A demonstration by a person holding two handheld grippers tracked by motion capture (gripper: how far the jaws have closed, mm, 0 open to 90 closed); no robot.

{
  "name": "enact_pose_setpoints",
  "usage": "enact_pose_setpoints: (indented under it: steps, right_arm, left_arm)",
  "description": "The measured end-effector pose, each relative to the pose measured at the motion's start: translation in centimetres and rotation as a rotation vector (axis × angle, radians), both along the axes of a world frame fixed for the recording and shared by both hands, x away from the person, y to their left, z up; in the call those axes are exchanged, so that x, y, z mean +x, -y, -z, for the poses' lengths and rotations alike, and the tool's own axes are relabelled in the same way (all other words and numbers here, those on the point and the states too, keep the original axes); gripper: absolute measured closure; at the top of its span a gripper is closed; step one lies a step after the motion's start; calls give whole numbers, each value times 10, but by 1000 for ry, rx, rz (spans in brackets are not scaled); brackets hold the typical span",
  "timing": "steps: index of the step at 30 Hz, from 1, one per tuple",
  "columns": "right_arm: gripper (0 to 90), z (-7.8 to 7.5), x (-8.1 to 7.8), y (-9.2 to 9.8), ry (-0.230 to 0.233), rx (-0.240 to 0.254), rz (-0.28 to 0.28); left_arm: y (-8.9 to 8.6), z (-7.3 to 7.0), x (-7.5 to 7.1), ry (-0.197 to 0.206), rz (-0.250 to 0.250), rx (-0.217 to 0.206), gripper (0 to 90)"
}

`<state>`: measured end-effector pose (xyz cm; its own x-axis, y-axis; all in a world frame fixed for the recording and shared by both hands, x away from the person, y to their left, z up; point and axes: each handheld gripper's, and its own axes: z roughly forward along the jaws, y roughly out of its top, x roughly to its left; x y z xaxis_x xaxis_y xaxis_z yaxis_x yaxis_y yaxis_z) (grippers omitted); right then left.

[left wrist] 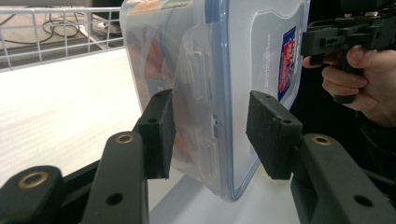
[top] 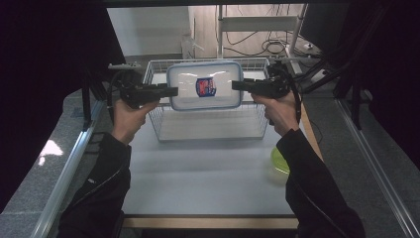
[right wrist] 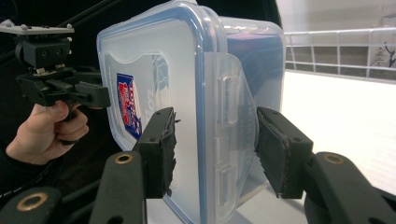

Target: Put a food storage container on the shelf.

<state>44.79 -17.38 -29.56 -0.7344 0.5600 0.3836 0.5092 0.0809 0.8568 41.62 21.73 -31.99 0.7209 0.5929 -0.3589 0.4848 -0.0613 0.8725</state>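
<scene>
We have the box between our two grippers, over the wire basket at the far side of the tabletop. The left gripper straddles one end latch, fingers apart, not yet pinching. The right gripper straddles the other latch, fingers likewise apart. We judge the step to be taking hold of both ends; next, both must close evenly on the flaps before any lift
</scene>
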Motion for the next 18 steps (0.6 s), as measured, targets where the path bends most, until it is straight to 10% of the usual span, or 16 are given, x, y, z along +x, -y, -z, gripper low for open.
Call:
enact_pose_setpoints:
  steps: [18]
  right_arm:
    - [490, 8, 42, 2, -81, 44, 33]
  left_arm:
    - [2, 2, 40, -39, -12, -17, 527]
